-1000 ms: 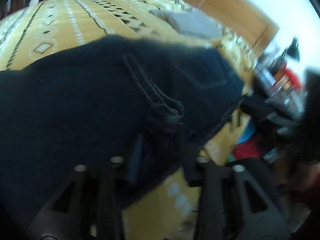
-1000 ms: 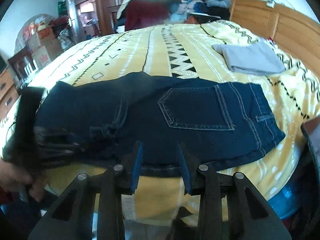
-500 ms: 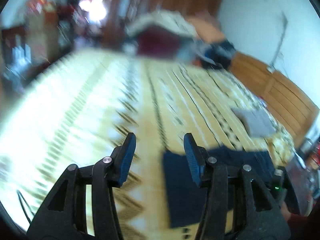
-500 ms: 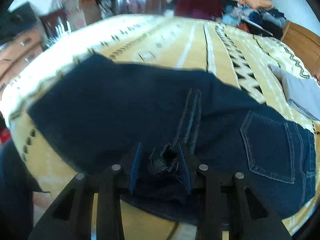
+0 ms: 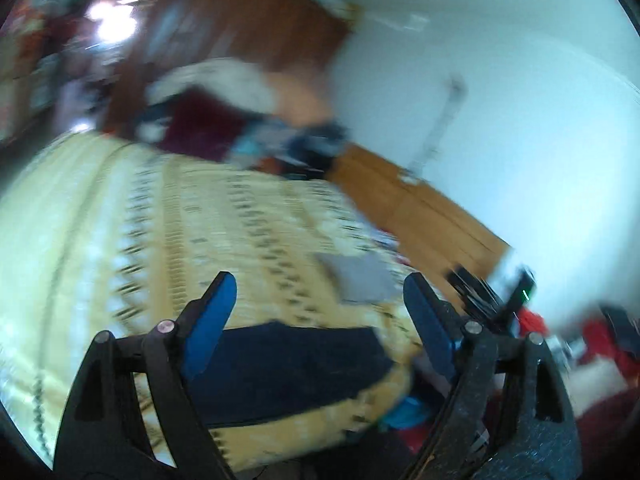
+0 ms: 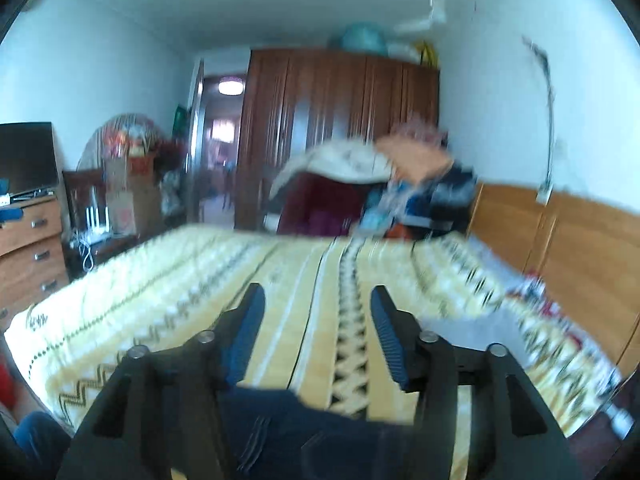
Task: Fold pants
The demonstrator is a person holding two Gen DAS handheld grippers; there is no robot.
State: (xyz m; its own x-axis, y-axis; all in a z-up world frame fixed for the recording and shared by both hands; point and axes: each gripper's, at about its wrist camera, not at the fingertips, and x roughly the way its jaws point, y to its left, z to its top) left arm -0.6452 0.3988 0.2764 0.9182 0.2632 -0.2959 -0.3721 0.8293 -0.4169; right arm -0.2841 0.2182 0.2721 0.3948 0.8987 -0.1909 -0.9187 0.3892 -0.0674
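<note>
Blue pads line the inner faces of both grippers, set in black frames with small silver pivot pins; the left gripper [image 5: 316,300] has its jaws spread wide with nothing between them, touching nothing; the right gripper [image 6: 316,312] is also parted, a little less wide, and likewise holds nothing. Below the left gripper's tips lie the pants [image 5: 288,368], dark navy denim folded into a flat, roughly rectangular slab near the close edge of the bed; the same pants [image 6: 304,432] show in the right wrist view as a dark mass low between the frame arms, with faint pale stitching on the cloth. They rest on the bedspread [image 5: 120,240], a yellow and cream cover with bands of black zigzag and diamond pattern running away toward the far side; it looks soft and slightly rumpled at the edges. A grey folded cloth [image 5: 360,280] lies flat on the cover, farther off and to the right of the pants, apart from them. Along the right runs a headboard [image 6: 560,240] of light orange wood in smooth panels; at the far end stands a wardrobe [image 6: 340,120] of dark reddish wood with tall doors, and a heap of clothes [image 6: 360,184] in cream, maroon and orange sits in front of it. The left wrist view is heavily blurred.
</note>
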